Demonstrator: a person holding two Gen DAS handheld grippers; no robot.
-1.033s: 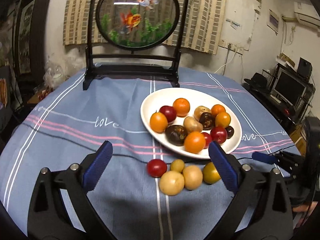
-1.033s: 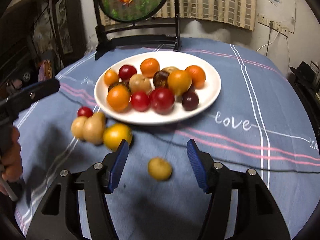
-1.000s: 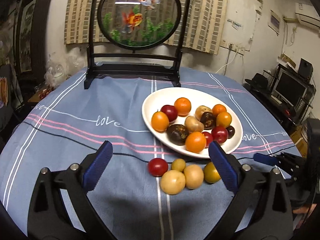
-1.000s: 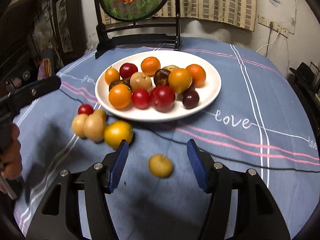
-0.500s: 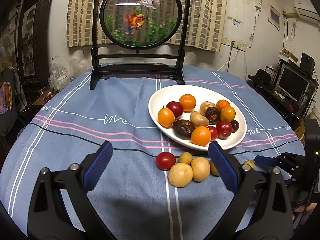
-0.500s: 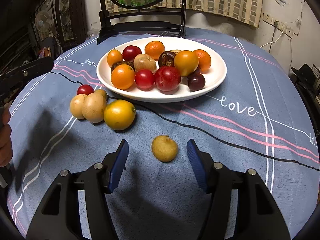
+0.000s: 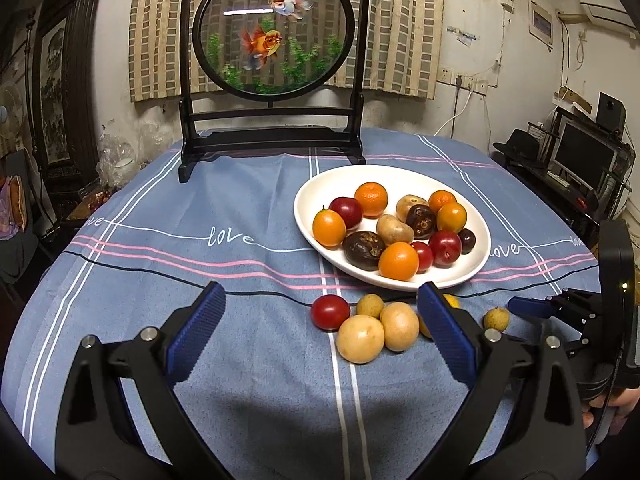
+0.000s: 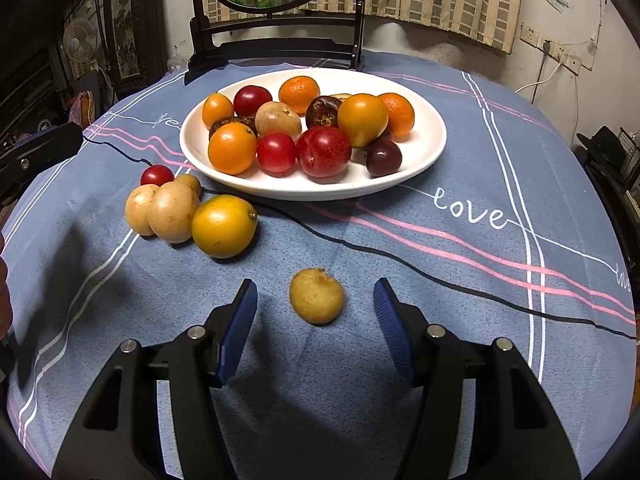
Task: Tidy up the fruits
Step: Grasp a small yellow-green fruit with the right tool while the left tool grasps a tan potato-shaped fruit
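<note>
So the right gripper (image 8: 316, 312) is hovering low over the blue tablecloth (image 8: 460, 320) with its blue fingers (image 8: 240, 328) spread apart, nothing pinched. A small tan fruit (image 8: 317, 296) sits on the cloth right in the gap between the fingertips, roughly centred, with clear cloth showing on both sides of it, so neither pad is touching it.

Just past the left finger there's a yellow-orange fruit (image 8: 224, 227), and snug against it a little cluster: two pale tan fruits (image 8: 173, 212), a smaller tan one and a red cherry tomato (image 8: 157, 175). Straight ahead beyond the fingertips is the white plate (image 8: 424, 152), piled with oranges, red plums, dark brown fruit and a dark purple one.

The left gripper (image 7: 320, 320) is also wide open and empty. From its camera the same cluster lies ahead between the fingers, nearer the right one, which hides part of the yellow-orange fruit. The plate (image 7: 312, 200) is further out past the right fingertip, and the goldfish screen (image 7: 274, 28) stands at the far edge of the table.
</note>
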